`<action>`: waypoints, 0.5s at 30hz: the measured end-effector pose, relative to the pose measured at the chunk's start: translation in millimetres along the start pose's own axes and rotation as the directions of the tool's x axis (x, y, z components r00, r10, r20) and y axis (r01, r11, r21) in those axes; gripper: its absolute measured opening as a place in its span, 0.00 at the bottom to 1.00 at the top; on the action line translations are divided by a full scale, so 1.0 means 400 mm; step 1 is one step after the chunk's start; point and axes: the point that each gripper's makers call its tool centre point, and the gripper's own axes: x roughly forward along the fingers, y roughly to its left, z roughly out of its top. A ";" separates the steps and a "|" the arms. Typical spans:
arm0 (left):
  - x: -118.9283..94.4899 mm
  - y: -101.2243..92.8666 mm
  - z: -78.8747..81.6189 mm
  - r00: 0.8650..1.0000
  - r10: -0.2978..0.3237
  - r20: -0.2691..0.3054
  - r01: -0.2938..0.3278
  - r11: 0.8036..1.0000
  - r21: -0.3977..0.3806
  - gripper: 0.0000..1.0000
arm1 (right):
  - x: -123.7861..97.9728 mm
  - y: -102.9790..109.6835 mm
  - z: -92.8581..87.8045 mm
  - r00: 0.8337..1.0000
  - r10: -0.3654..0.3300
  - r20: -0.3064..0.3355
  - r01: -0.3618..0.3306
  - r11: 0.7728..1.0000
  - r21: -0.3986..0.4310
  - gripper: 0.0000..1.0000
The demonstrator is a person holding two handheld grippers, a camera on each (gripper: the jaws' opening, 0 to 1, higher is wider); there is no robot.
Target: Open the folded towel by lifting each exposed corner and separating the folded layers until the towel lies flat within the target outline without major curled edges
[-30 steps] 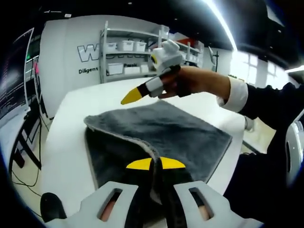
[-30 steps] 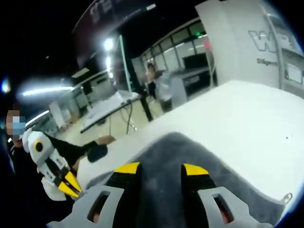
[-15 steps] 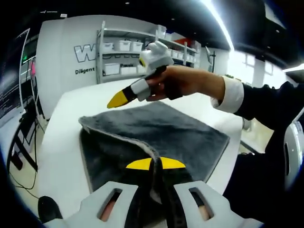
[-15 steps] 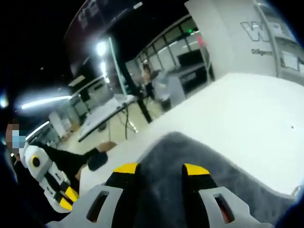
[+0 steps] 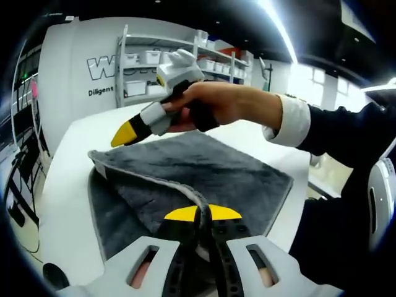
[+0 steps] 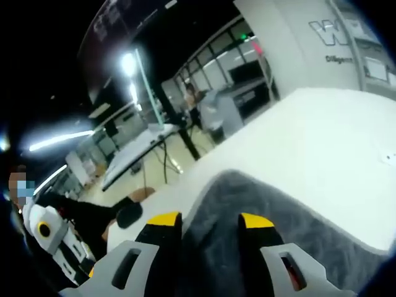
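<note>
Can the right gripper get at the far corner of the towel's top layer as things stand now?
Probably yes. The right gripper hangs open just above that corner of the gray towel, with nothing between them; the left gripper pinches the near edge.

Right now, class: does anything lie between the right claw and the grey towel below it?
Nothing visible does. The right claw hangs open above the grey towel, with only air between them.
</note>
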 end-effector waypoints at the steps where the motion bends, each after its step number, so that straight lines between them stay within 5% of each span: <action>1: 0.002 -0.001 0.000 1.000 -0.002 0.000 0.002 1.000 0.001 0.04 | 0.001 0.001 -0.002 1.000 0.001 -0.001 -0.001 1.000 0.001 0.35; 15: 0.037 -0.013 0.006 0.999 -0.047 -0.009 0.047 0.999 -0.008 0.04 | 0.013 0.027 -0.035 0.999 0.026 -0.019 -0.026 0.999 0.037 0.32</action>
